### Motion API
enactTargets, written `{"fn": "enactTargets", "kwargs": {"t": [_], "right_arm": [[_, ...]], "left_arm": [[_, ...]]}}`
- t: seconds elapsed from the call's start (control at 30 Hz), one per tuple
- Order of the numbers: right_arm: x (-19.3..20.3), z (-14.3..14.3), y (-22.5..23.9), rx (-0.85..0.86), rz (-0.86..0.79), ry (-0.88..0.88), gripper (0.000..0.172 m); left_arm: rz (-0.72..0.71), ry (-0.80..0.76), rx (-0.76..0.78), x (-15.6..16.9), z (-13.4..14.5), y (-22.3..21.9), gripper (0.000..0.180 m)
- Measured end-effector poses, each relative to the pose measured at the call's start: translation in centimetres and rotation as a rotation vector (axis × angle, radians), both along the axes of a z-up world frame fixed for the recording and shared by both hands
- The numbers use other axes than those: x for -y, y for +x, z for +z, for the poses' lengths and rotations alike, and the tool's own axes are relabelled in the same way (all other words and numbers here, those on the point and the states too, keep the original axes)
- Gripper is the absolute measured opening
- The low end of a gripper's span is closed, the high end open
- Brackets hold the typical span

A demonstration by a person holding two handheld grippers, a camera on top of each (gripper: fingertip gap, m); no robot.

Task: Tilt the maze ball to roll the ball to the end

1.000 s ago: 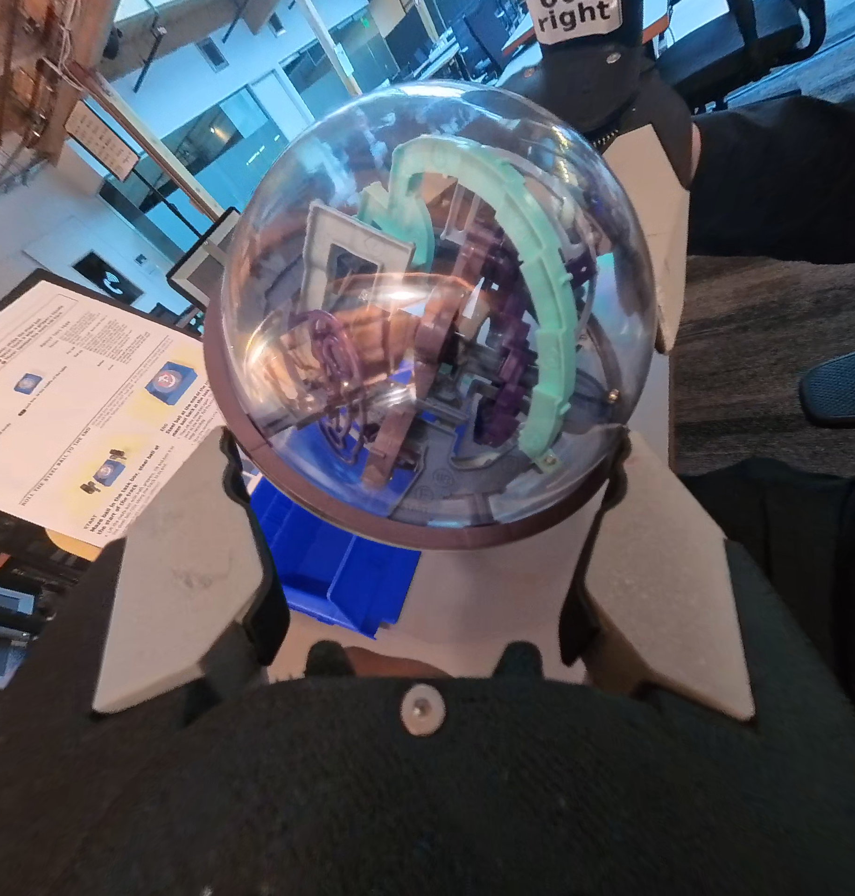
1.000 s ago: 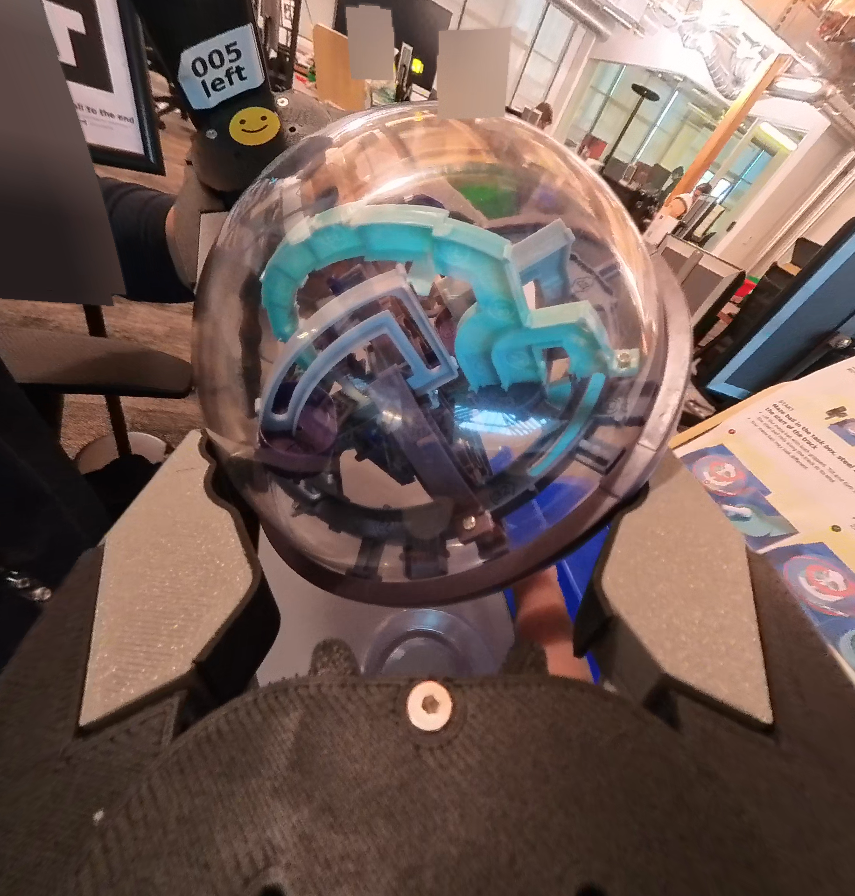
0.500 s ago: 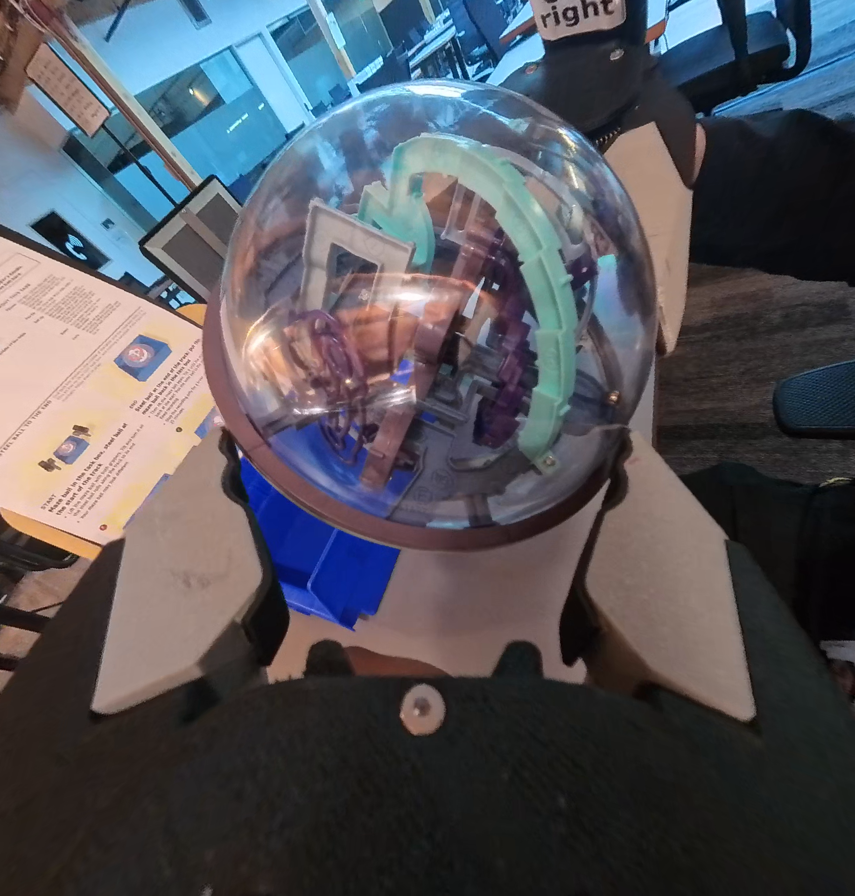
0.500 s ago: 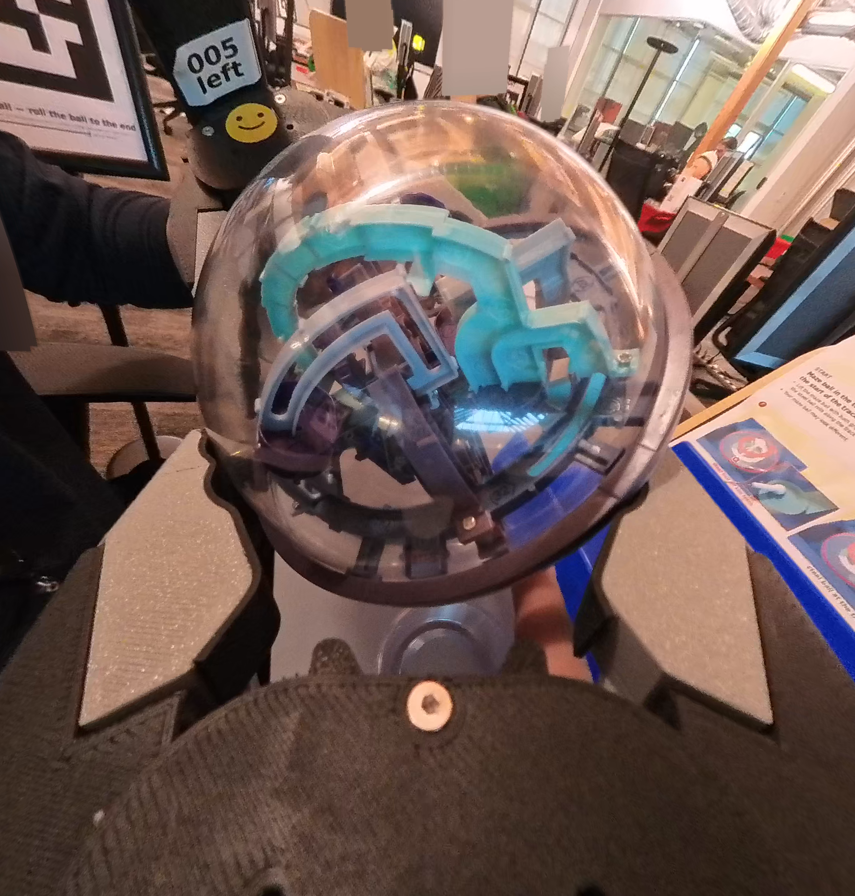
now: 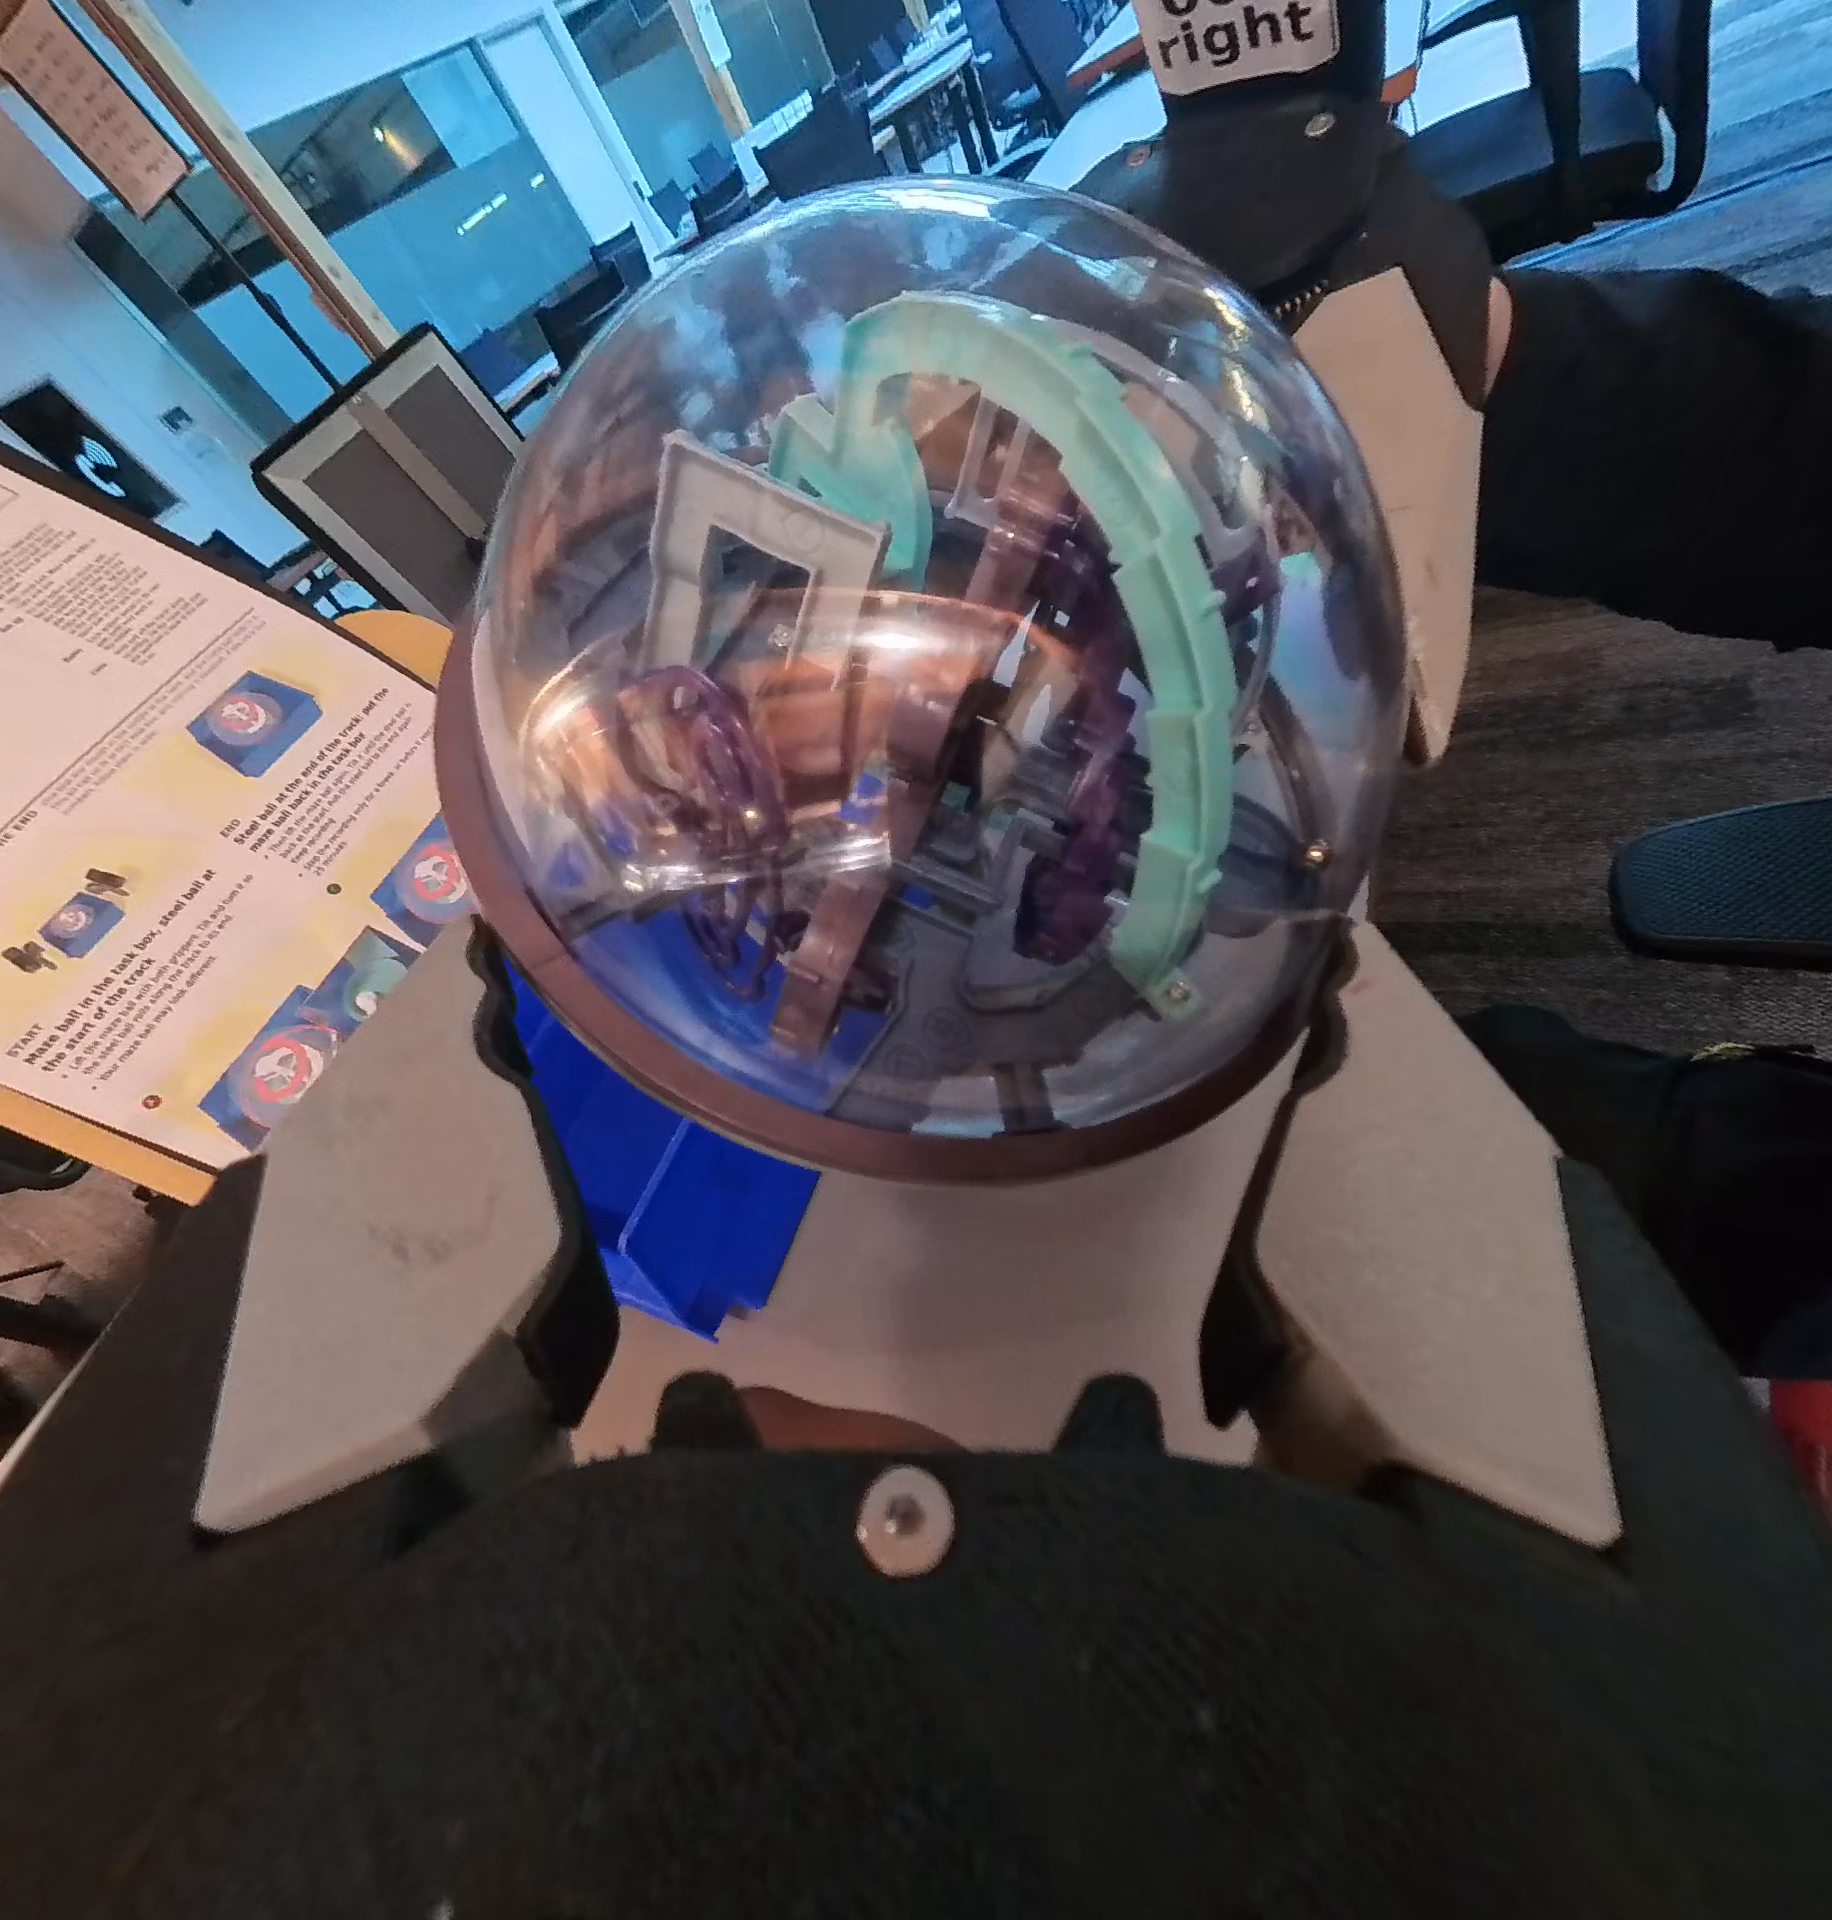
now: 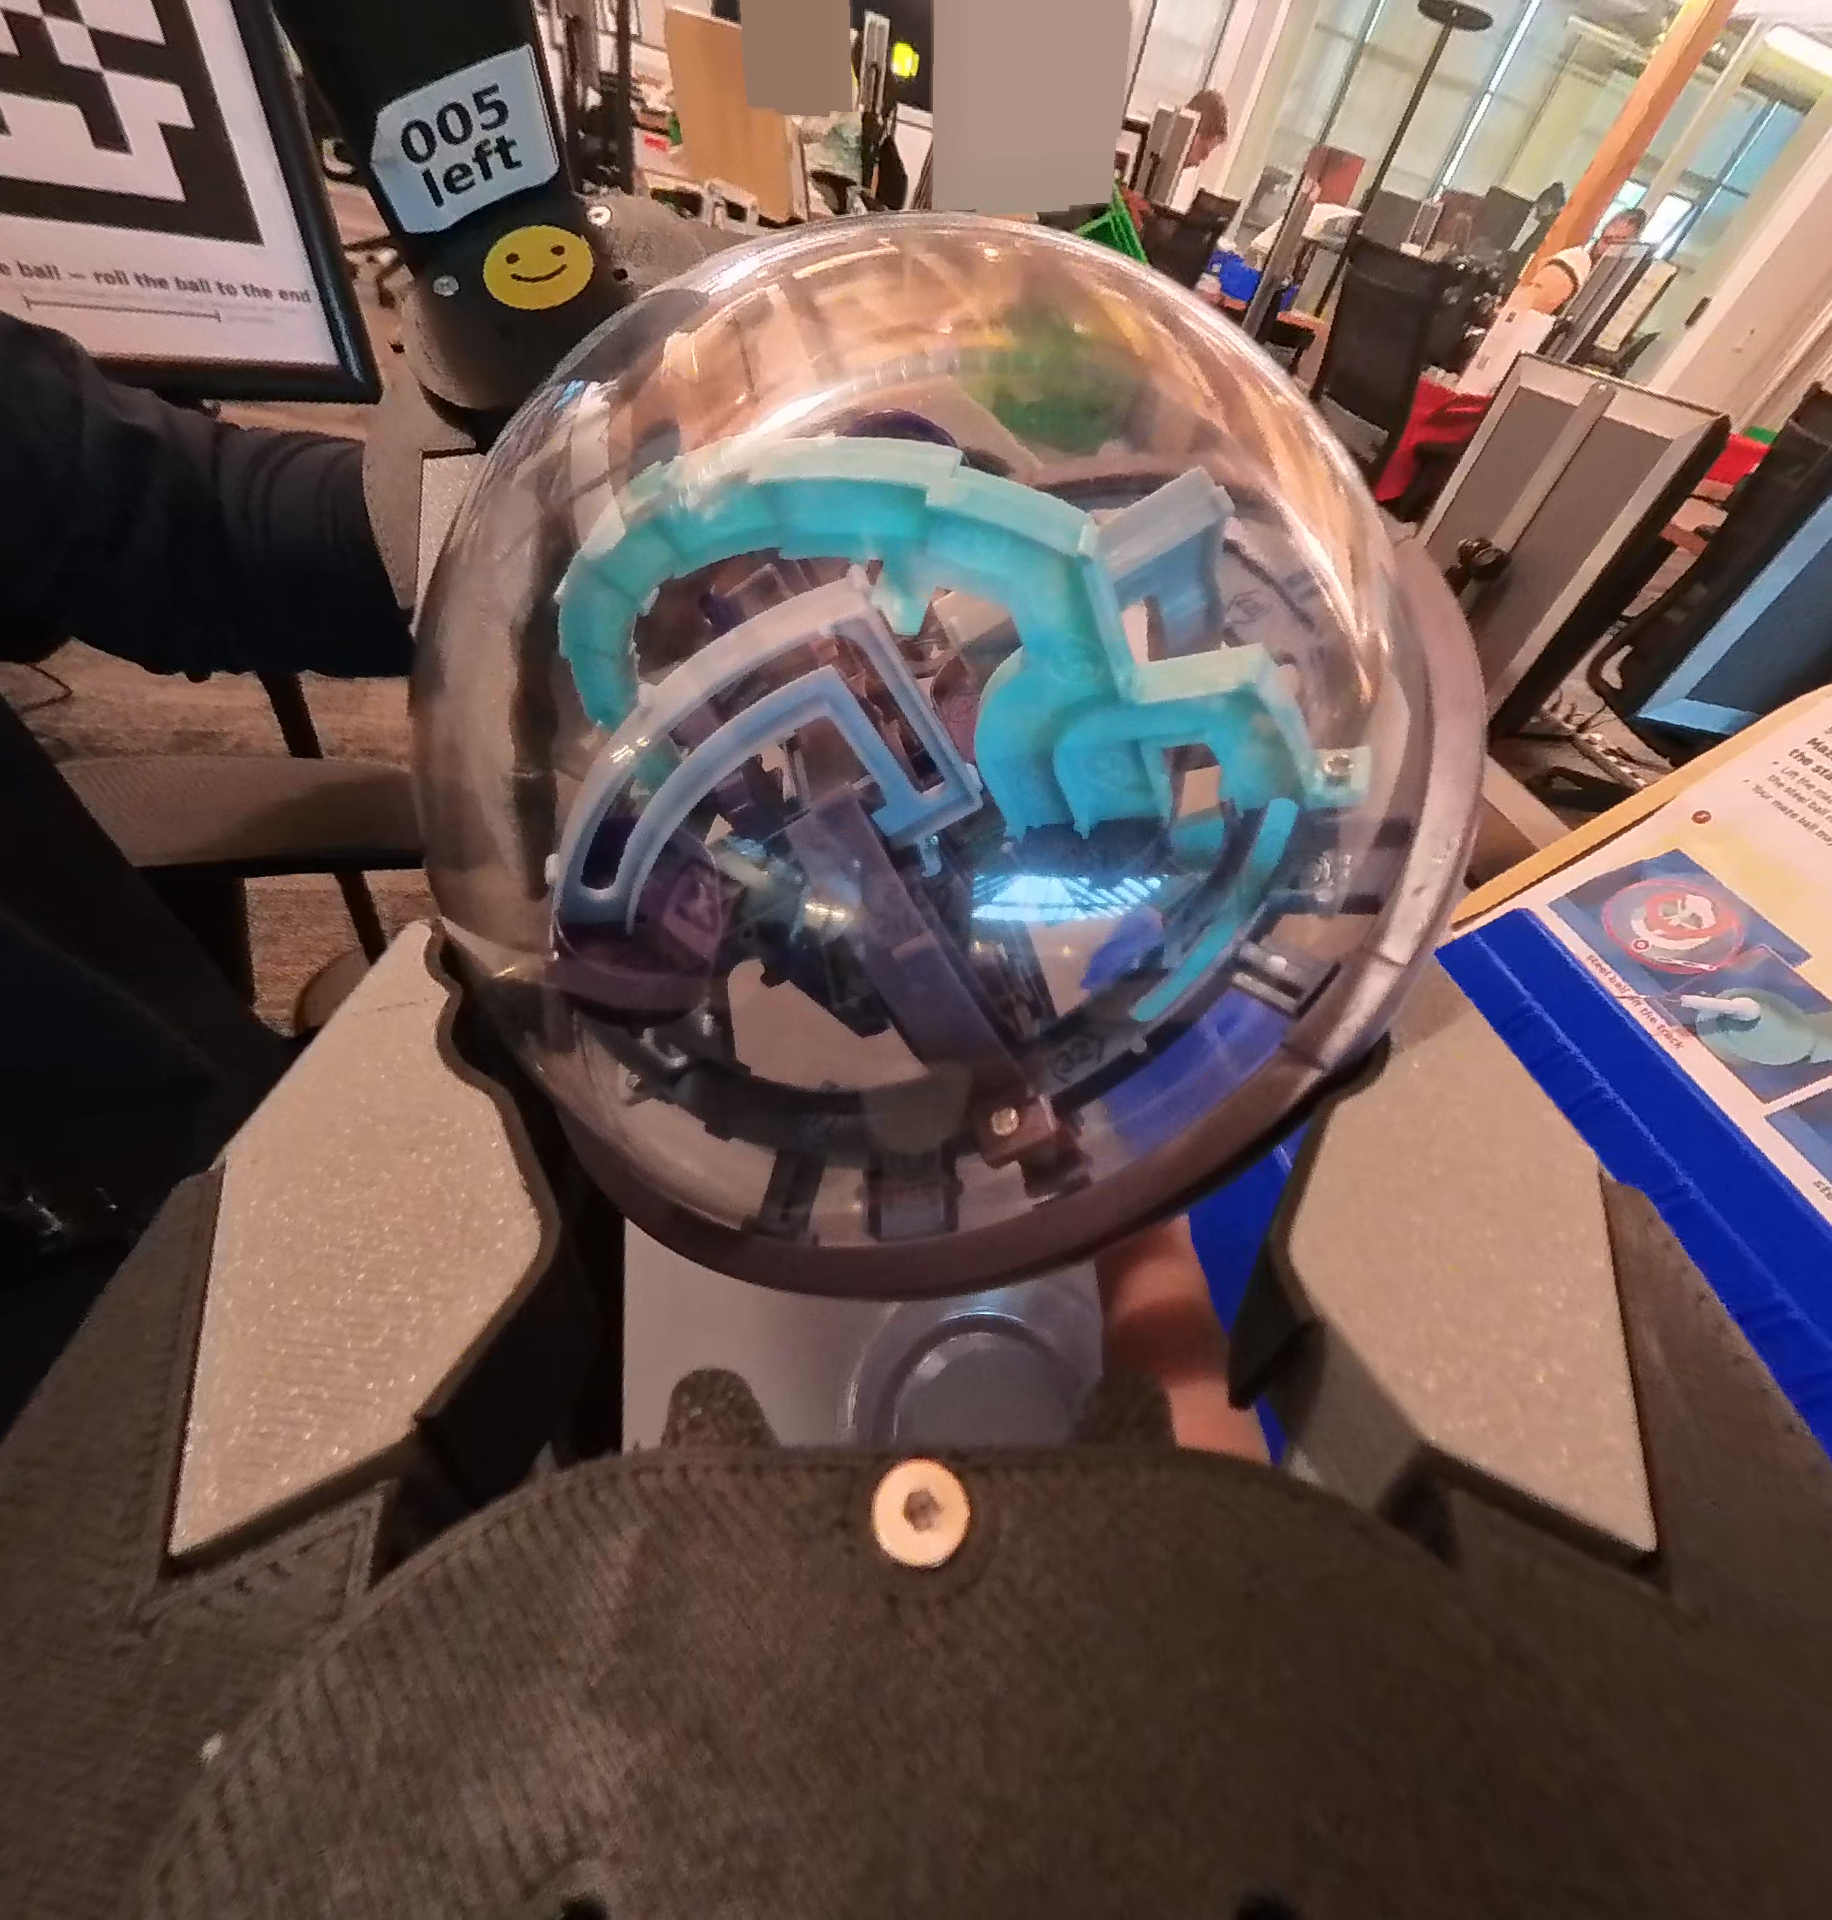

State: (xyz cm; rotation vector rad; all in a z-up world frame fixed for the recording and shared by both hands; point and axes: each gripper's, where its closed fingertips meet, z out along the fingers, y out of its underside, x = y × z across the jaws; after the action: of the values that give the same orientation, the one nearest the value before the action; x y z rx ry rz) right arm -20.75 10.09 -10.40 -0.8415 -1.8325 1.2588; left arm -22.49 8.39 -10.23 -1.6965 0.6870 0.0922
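While both tools face each other, left tool [image 5: 907, 977] and right tool [image 6: 912, 997] are each clamped on the maze ball [image 5: 922, 665], held up between them above the blue bin [image 5: 673, 1226].

The maze ball [image 5: 922, 665] hides most of the blue bin [image 5: 673, 1216] beneath it. The instruction sheet [image 6: 1722, 935] runs off the right edge. The steel ball inside cannot be made out.
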Motion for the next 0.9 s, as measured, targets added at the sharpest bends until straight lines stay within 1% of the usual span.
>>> {"fn": "enactTargets", "kwargs": {"t": [0.43, 0.9], "right_arm": [[-0.08, -0.19, -0.10, 0.035, 0.004, -0.049, 0.158], [-0.21, -0.43, -0.42, 0.105, 0.002, -0.137, 0.157]], "left_arm": [[0.000, -0.035, 0.041, -0.07, -0.13, -0.04, 0.147], [0.004, -0.097, 0.124, -0.36, -0.29, -0.26, 0.149]]}}
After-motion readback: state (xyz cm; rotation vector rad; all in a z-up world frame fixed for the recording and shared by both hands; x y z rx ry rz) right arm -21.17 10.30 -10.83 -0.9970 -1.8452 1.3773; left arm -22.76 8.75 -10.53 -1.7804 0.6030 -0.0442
